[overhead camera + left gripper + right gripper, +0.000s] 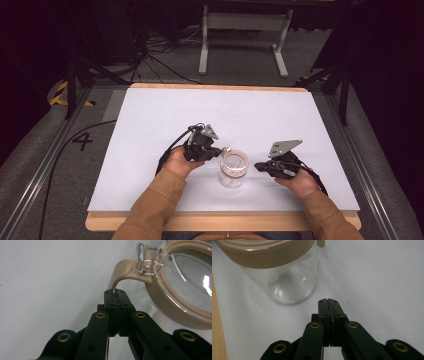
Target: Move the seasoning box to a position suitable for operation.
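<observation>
The clear glass jar (233,170) stands upright on the white worktop (150,115), near the front edge and about midway between the left and right edges. A tan sealing ring (175,307) runs around its mouth, and a clear latch piece (149,260) sits at the rim. From that rim a tan pull tab (122,272) curves out and down — your left gripper (115,293) has its jaws closed on the end of this tab, pinching it between the pads. In the high view your left gripper (202,145) sits just to the left of the jar, touching it at the rim, with your left hand (177,162) behind it.

Your right gripper (272,167) lies to the right of the jar, near it but apart, pointing toward it, held in your right hand (300,181). In the right gripper view its jaws are pressed together with nothing between them, and the right gripper (328,302) tip hovers just short of the jar's base (292,290) — the glass wall there is clear and the jar looks empty.

Both sleeves (155,200) are tan-brown and come in over the wooden front edge (225,220) of the worktop.
</observation>
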Tool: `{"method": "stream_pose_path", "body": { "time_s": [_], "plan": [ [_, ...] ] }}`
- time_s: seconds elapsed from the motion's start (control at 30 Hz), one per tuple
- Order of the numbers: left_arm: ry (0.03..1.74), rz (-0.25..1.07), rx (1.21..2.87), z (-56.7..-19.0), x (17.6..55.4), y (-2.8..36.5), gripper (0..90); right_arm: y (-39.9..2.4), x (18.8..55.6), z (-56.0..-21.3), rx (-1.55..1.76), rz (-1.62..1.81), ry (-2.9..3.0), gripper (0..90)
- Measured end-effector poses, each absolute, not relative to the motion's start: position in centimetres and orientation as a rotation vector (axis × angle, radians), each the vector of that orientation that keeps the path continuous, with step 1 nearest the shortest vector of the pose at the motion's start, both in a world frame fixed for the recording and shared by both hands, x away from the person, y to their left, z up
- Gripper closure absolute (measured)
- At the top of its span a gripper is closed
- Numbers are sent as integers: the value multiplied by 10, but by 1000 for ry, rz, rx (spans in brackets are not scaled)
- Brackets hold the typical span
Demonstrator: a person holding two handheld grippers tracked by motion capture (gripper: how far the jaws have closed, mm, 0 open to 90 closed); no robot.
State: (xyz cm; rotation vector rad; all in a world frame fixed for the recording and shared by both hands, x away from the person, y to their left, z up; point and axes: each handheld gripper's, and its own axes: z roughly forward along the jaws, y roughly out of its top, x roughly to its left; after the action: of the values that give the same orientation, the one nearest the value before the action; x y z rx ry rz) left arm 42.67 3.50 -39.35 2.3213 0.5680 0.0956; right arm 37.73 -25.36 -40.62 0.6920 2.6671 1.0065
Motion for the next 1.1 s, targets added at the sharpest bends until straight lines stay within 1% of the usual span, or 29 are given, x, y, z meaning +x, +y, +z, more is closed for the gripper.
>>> {"method": "stream_pose_path", "body": {
  "time_s": [0.2, 0.43, 0.8, 1.1],
  "plan": [
    [562, 112, 2315, -396, 427, 33, 884, -253, 377, -406, 693, 1005, 2671, 894],
    [567, 101, 2311, -398, 432, 27, 891, -255, 372, -407, 696, 1002, 2668, 894],
    [524, 102, 2315, -400, 443, 14, 892, -270, 363, -407, 749, 991, 2641, 893],
    [503, 74, 2312, -401, 450, 7, 892, -282, 357, -407, 788, 990, 2618, 893]
  ]
}}
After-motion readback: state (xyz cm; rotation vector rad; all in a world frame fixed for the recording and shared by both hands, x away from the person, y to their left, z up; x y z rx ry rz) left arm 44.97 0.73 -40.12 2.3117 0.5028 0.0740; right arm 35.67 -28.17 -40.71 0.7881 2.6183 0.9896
